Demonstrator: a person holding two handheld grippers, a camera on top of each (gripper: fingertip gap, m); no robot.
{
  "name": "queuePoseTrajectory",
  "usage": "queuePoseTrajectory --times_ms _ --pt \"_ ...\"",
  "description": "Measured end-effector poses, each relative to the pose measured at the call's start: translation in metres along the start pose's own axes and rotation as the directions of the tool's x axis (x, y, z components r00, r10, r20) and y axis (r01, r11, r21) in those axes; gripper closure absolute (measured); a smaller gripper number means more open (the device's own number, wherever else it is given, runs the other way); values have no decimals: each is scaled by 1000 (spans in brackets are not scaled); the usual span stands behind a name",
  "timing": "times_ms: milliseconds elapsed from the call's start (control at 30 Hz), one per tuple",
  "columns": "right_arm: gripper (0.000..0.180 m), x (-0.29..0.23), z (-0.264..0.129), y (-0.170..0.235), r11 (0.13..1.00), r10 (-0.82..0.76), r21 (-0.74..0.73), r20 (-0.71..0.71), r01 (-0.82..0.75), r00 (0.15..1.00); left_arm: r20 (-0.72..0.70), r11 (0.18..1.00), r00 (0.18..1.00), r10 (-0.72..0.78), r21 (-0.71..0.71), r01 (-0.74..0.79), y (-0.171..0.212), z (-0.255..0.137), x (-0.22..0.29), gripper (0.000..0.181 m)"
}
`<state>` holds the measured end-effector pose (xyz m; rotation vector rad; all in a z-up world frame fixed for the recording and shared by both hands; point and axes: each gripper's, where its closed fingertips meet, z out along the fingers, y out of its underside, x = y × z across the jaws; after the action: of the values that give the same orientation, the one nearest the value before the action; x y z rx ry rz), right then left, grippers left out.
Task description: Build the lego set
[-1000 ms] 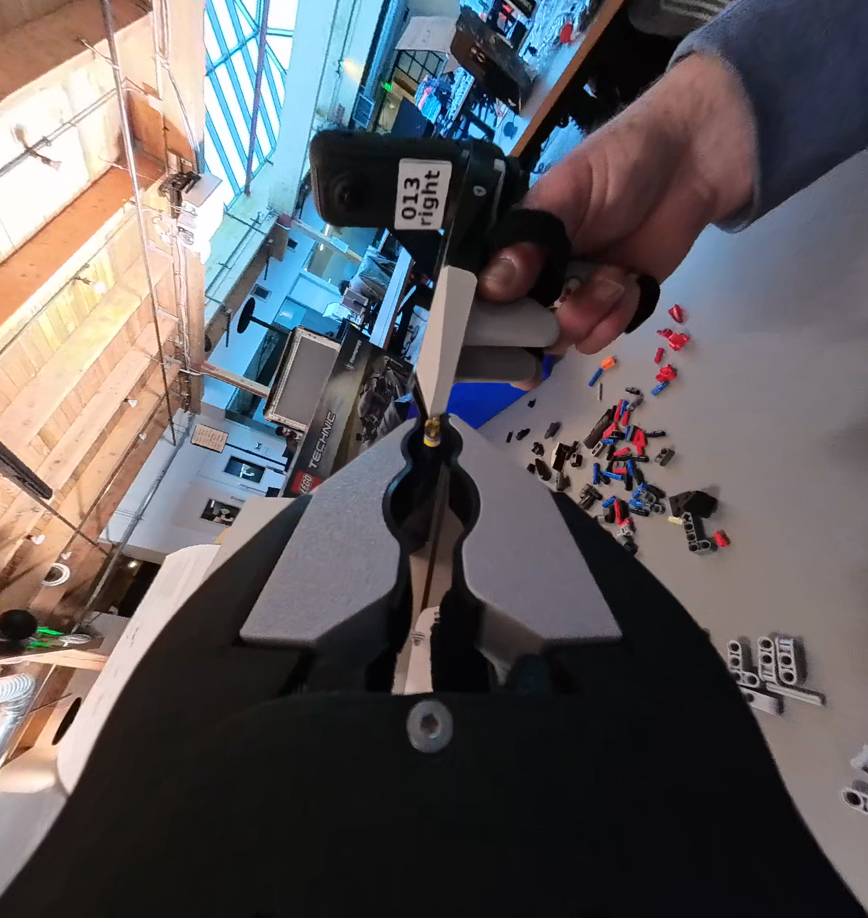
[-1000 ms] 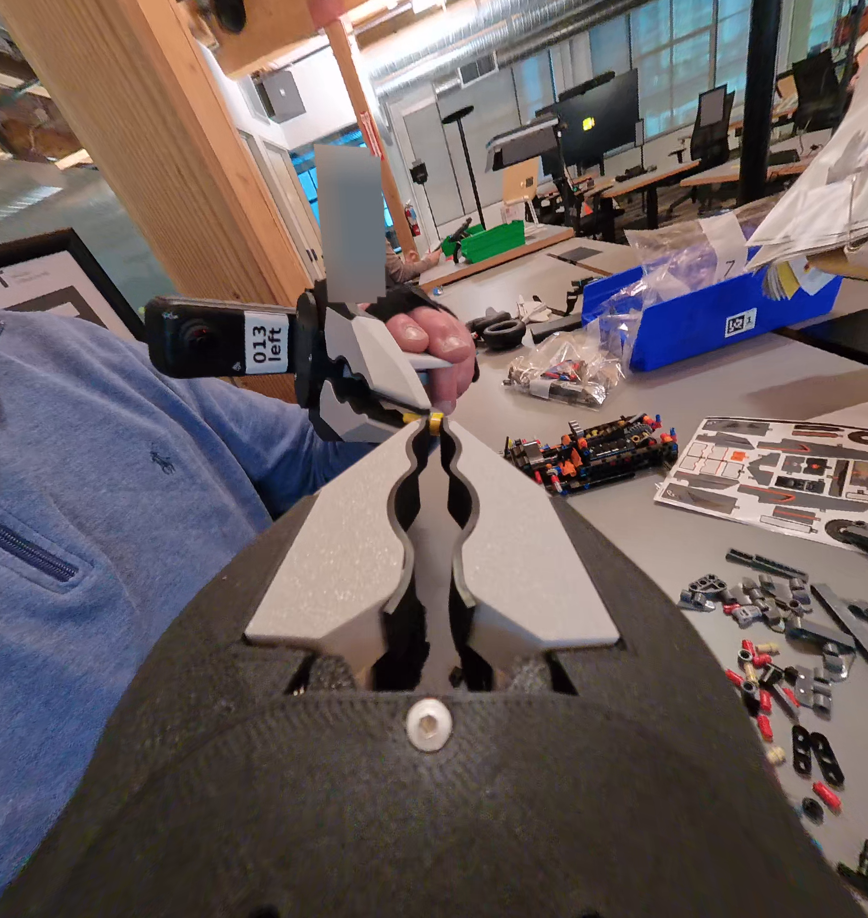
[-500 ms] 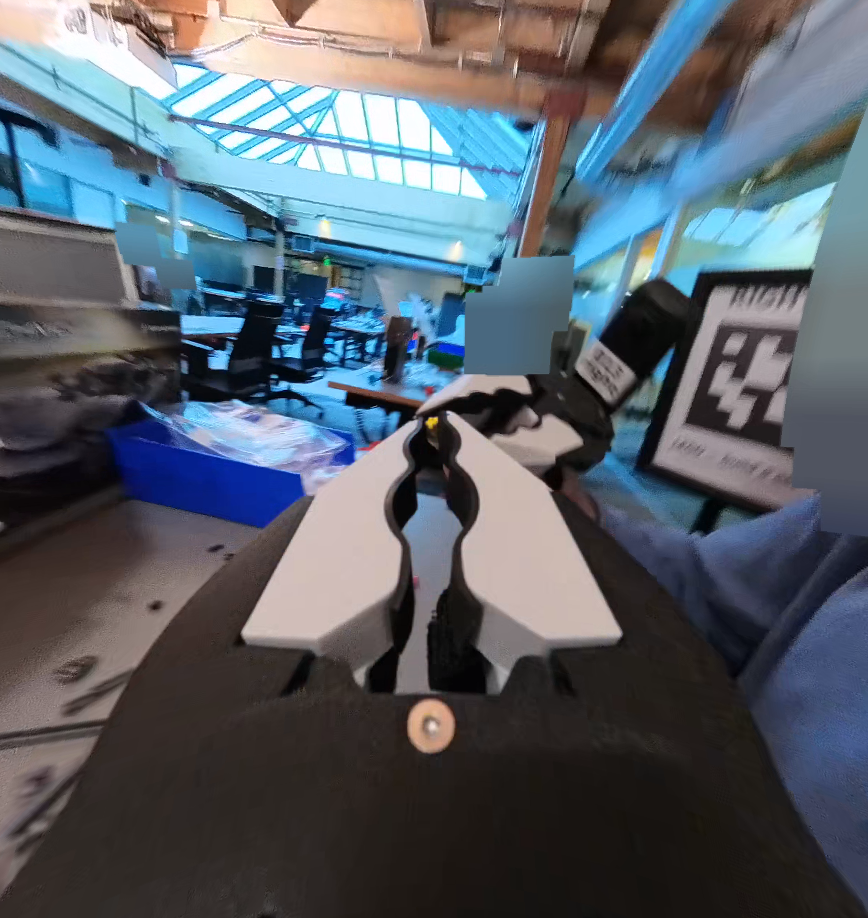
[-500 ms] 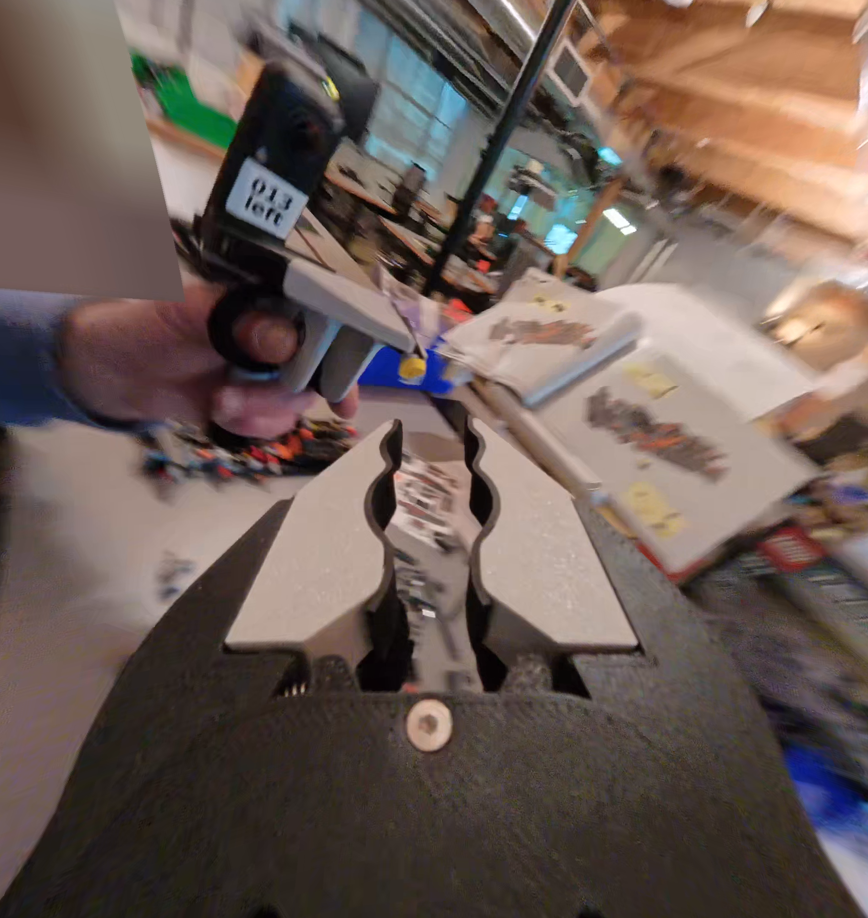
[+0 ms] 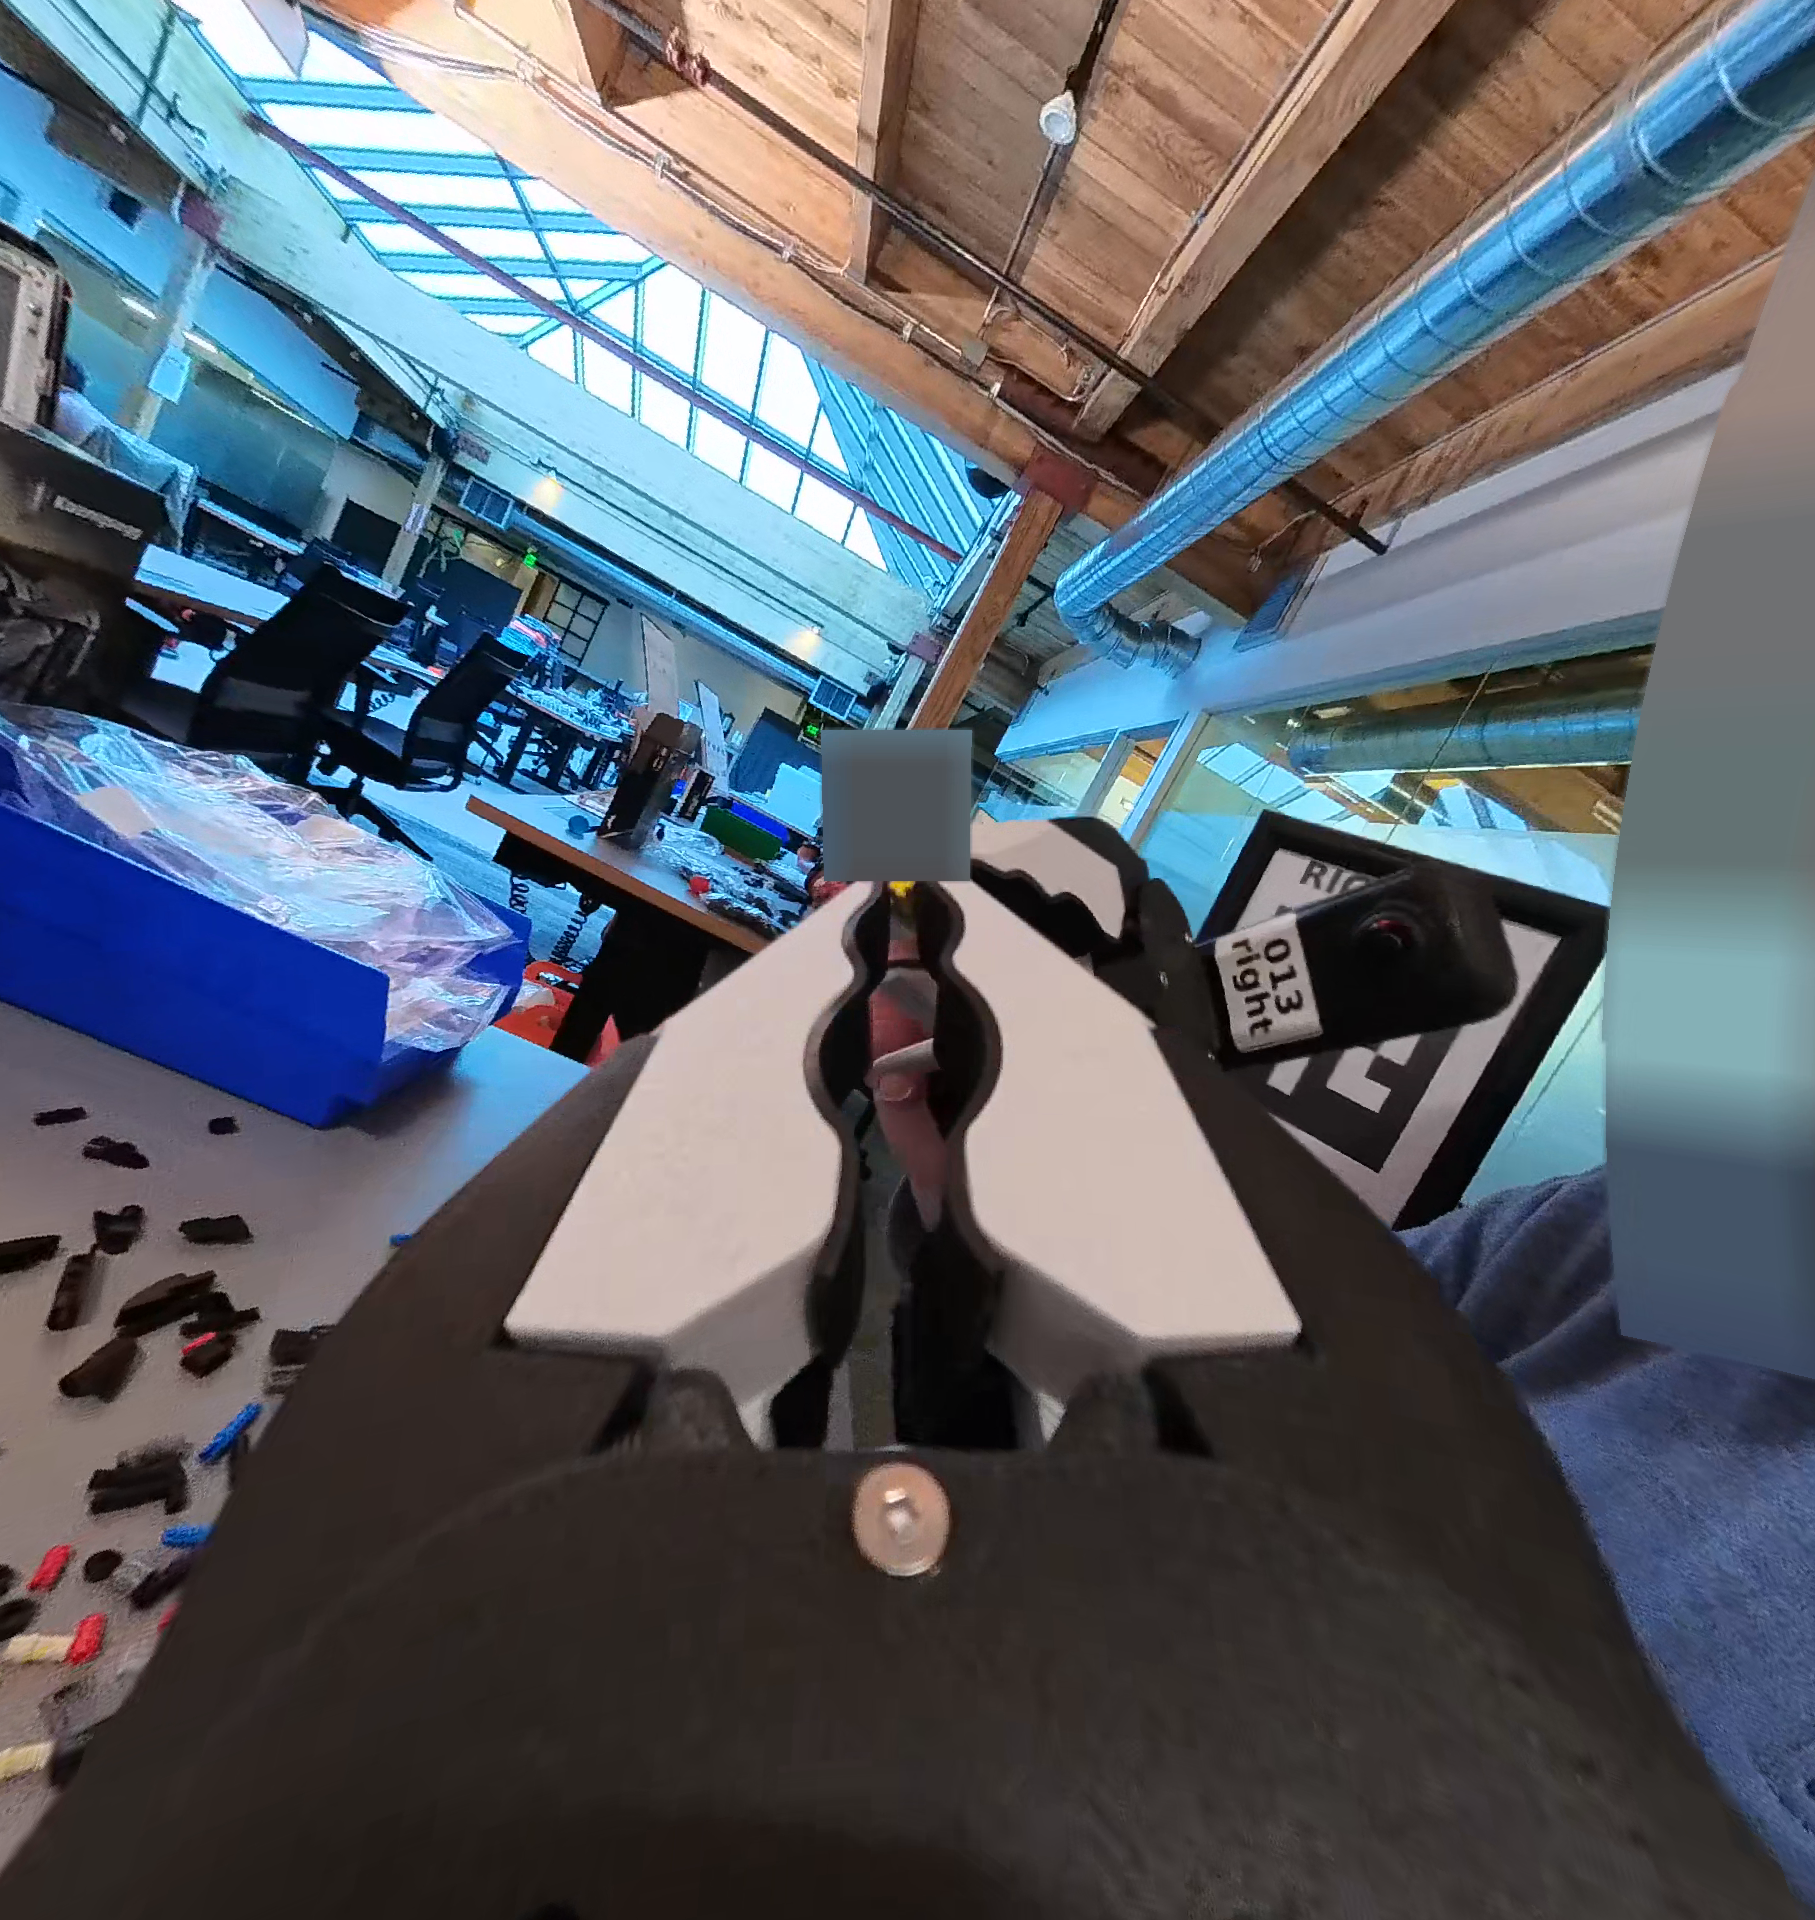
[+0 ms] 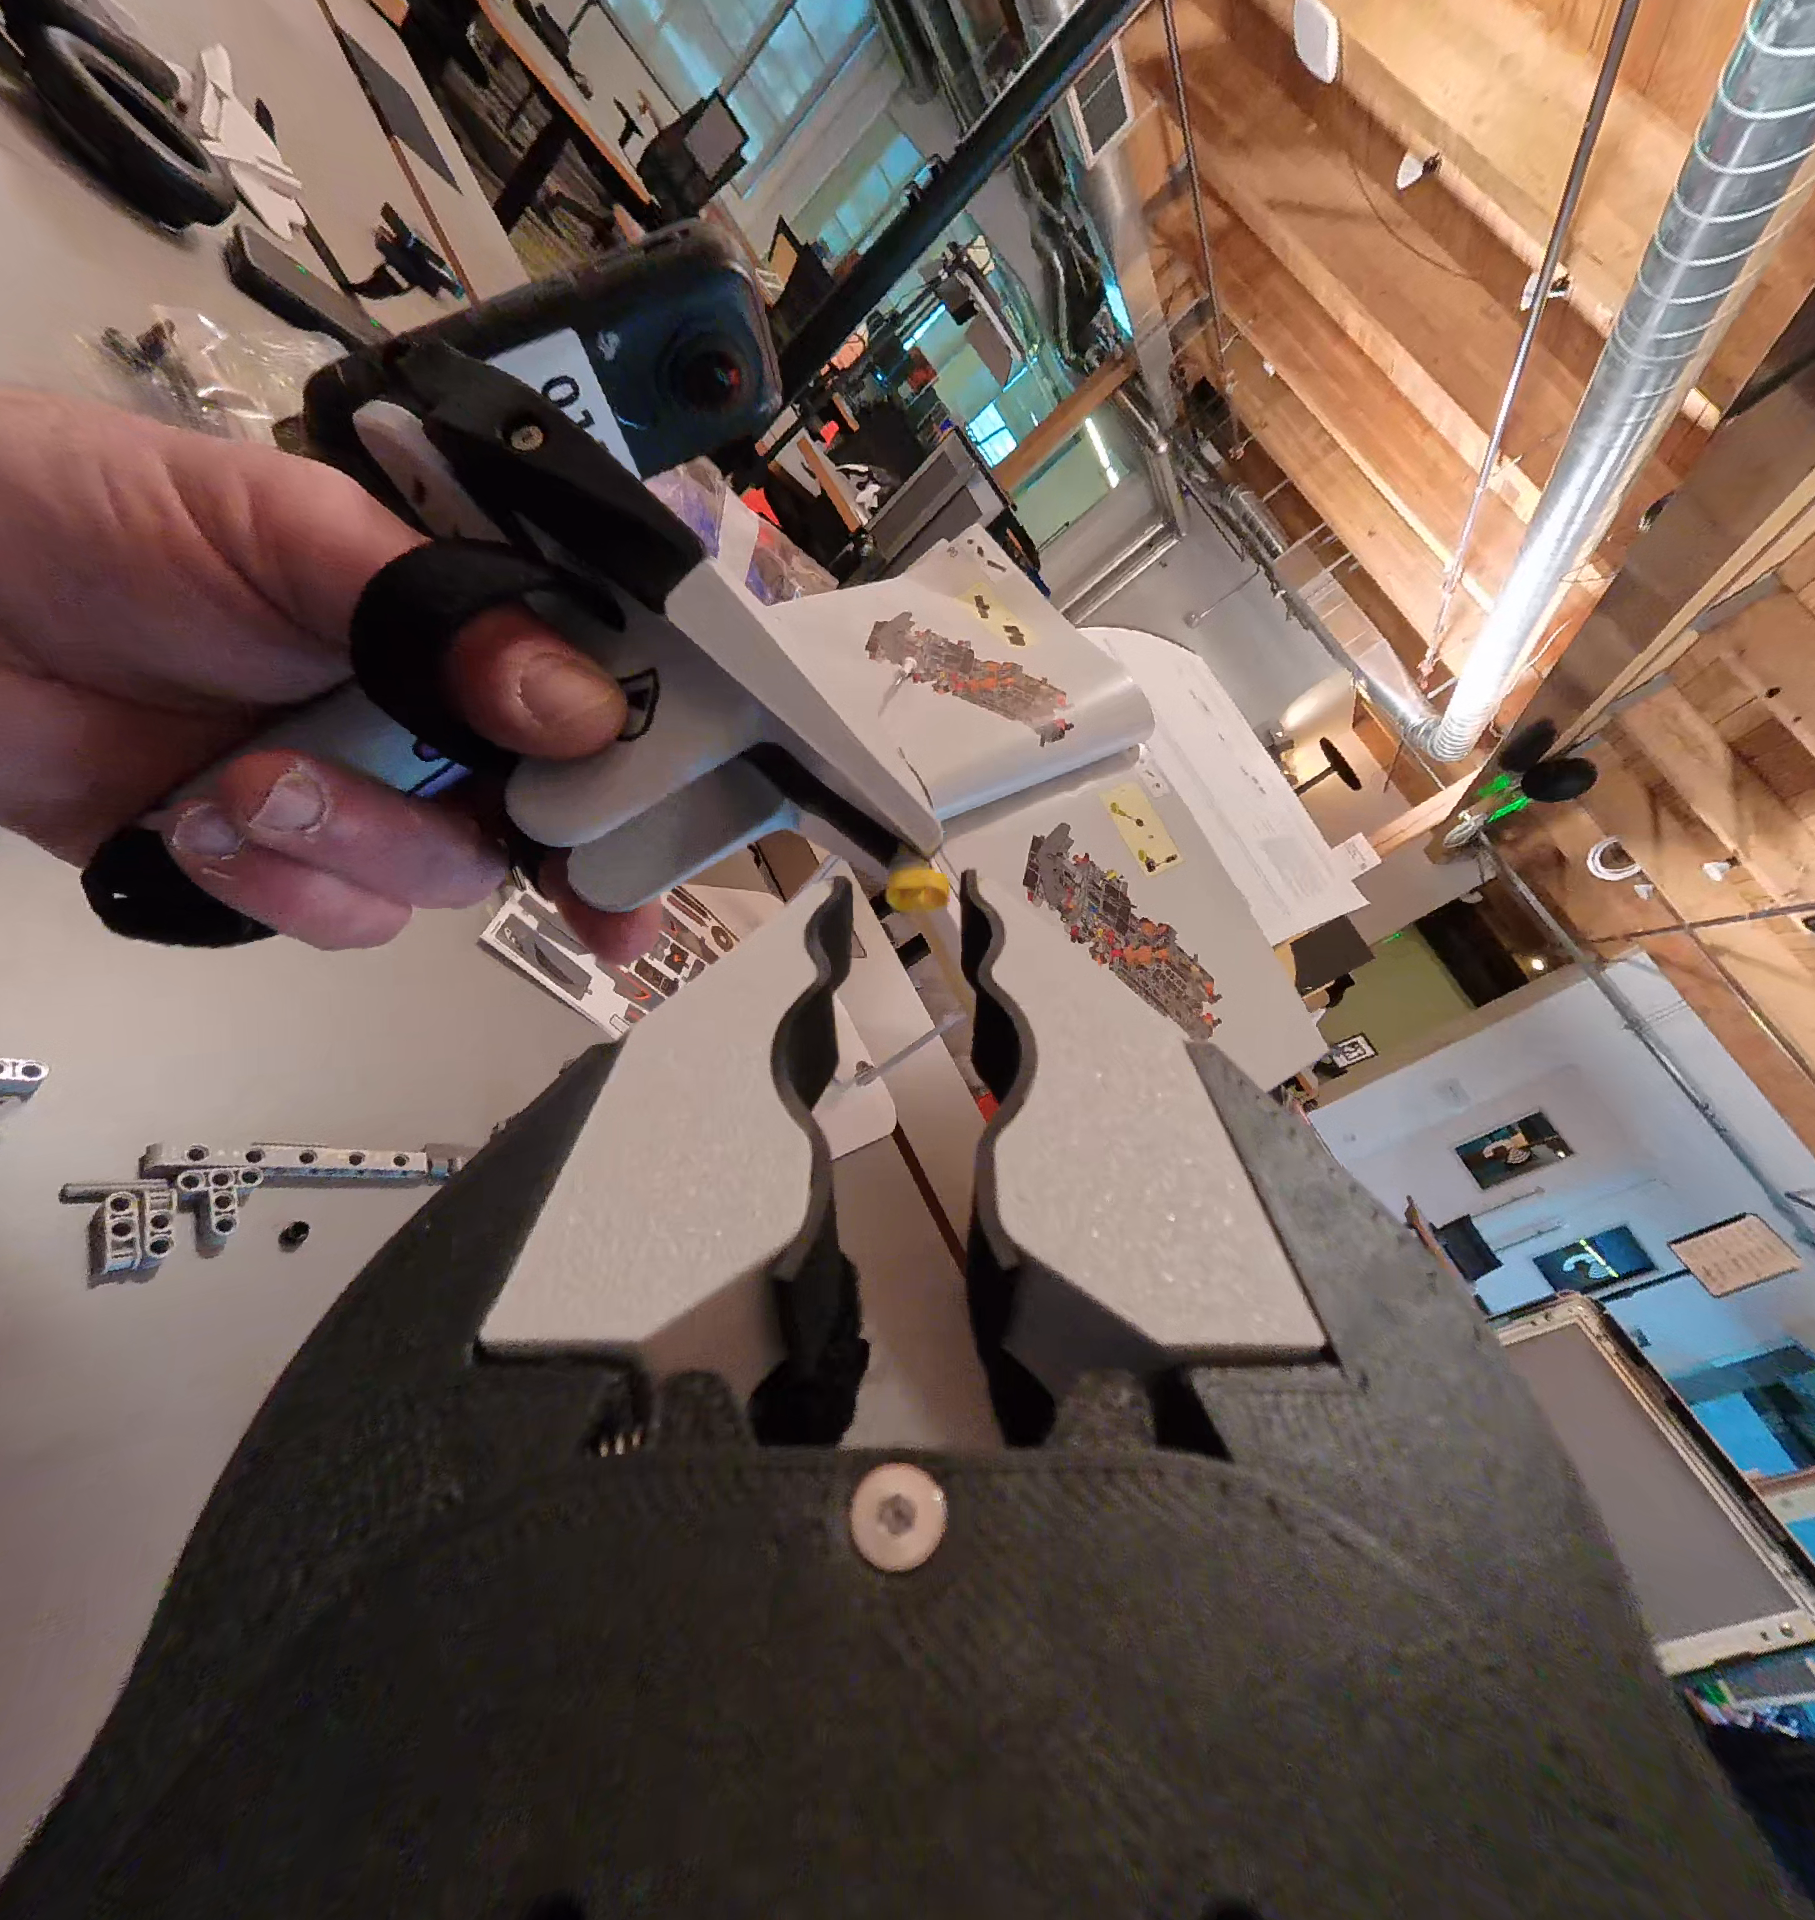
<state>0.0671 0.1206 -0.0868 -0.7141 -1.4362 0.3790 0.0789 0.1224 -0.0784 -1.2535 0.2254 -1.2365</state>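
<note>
The left claw point(image 5: 901, 904) is pinched tight on a little yellow piece point(image 6: 915, 890), which pokes out right at its tips. In the right wrist view that piece sits between the tips of the right claw point(image 6: 901, 904), whose jaws are spread apart with clear daylight on both sides, so it isn't touching them as far as the view shows. Both claws are up in the air, well above the worktop point(image 6: 259, 1382), with plenty of free room around them.

Each tool has a white sticker point(image 5: 1264, 992) with printed characters by its camera. Behind the right tool there's a framed black-and-white marker board point(image 5: 1402, 1101).

Further out, an open instruction booklet point(image 6: 1038, 707) shows pictures of the model. Grey beams point(image 6: 217, 1179) lie on the worktop left of the right claw. In the left wrist view, loose black, red and blue bits point(image 5: 103, 1351) are scattered near a blue bin point(image 5: 155, 997) holding plastic bags.
</note>
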Motion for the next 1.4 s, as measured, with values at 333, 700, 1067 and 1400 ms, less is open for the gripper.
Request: queuePoseTrajectory --times_ms 333,700,1067,1400 --pt "171 0 2 8 997 70 -19 46 -69 996 -2 996 997 -81 28 81 5 1 -7 178" --pt "172 0 0 22 927 375 -51 170 -372 911 135 998 990 47 27 -52 -3 -9 -21 164" --pt "172 -14 -8 67 630 773 -181 238 -755 588 300 946 909 291 -233 -226 7 -35 -53 165" --pt "171 -30 -11 69 552 827 -225 277 -803 490 319 857 844 431 -437 -273 42 -59 -58 164"
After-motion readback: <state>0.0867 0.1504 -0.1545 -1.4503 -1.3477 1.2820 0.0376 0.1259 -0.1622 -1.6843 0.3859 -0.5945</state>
